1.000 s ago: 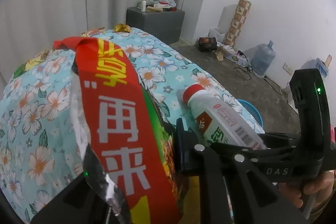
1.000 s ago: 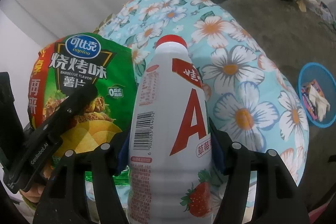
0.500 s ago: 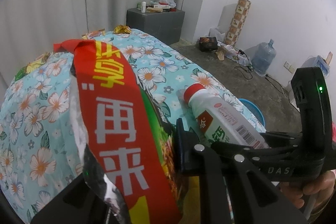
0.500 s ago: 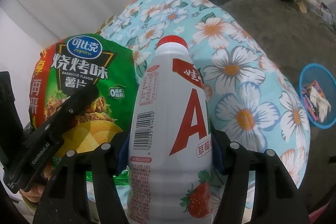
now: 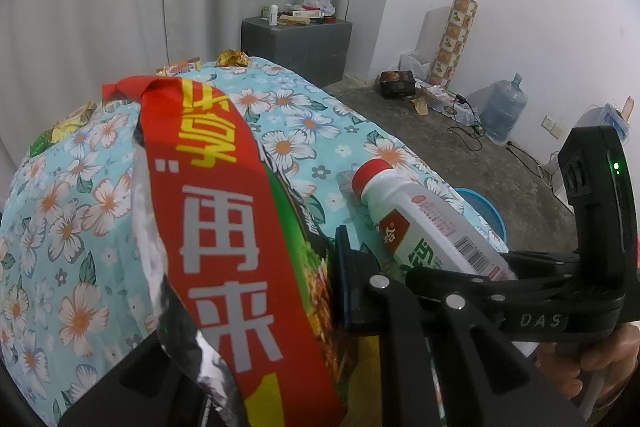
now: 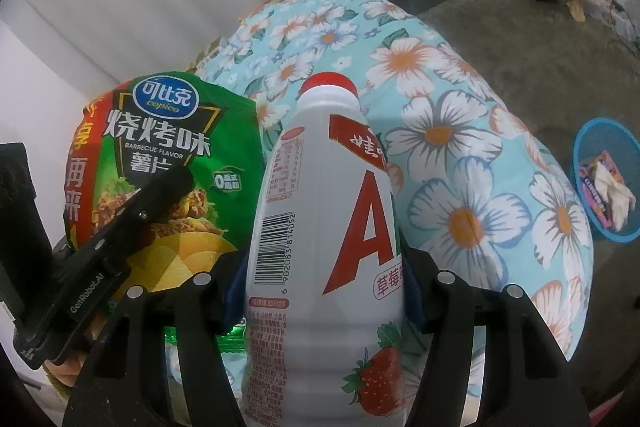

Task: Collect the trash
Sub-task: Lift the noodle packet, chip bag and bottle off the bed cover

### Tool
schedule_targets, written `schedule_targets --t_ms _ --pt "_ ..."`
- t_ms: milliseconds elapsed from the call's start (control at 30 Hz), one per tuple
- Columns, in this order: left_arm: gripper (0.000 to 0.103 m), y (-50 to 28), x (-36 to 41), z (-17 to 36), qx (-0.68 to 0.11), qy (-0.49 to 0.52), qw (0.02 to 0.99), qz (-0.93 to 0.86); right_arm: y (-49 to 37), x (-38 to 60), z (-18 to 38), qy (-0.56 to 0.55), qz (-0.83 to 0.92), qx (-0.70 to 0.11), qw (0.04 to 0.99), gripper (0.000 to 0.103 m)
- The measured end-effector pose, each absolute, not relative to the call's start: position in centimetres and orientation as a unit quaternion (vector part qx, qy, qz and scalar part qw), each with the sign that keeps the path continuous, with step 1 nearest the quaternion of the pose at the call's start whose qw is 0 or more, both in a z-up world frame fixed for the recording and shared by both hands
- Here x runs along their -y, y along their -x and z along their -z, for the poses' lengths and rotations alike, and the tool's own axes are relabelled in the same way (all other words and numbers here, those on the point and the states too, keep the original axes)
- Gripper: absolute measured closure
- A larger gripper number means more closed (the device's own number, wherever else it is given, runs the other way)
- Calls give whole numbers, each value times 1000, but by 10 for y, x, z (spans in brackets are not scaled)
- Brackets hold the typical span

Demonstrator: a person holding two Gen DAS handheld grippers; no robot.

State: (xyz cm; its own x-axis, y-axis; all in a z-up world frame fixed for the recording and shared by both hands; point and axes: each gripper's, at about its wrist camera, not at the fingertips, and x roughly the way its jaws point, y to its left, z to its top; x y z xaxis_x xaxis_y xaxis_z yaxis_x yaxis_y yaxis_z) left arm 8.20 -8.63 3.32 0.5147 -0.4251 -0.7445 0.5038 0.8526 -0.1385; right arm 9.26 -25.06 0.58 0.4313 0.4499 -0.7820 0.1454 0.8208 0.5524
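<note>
My left gripper (image 5: 256, 311) is shut on a red and green barbecue chip bag (image 5: 224, 211), held above the flowered table. The bag also shows in the right wrist view (image 6: 168, 163), with the left gripper's finger across it. My right gripper (image 6: 320, 291) is shut on a white strawberry drink bottle (image 6: 320, 227) with a red cap. The bottle lies to the right in the left wrist view (image 5: 424, 227). A blue trash basket (image 6: 584, 163) with wrappers in it stands on the floor right of the table.
The table (image 5: 312, 123) has a flowered cloth, with wrappers (image 5: 232, 58) at its far edge. A grey cabinet (image 5: 296, 43) stands behind it. A water jug (image 5: 502, 109), a paper roll (image 5: 454, 39) and cables lie by the right wall.
Both grippers keep their hold and have drifted only slightly; the view has barely shifted.
</note>
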Motion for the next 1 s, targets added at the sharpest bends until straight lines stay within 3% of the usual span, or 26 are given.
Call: schedule_targets --t_ms 1000 --pt "93 -78 77 -58 -375 -56 884 274 -68 274 -23 -327 -78 -480 810 45"
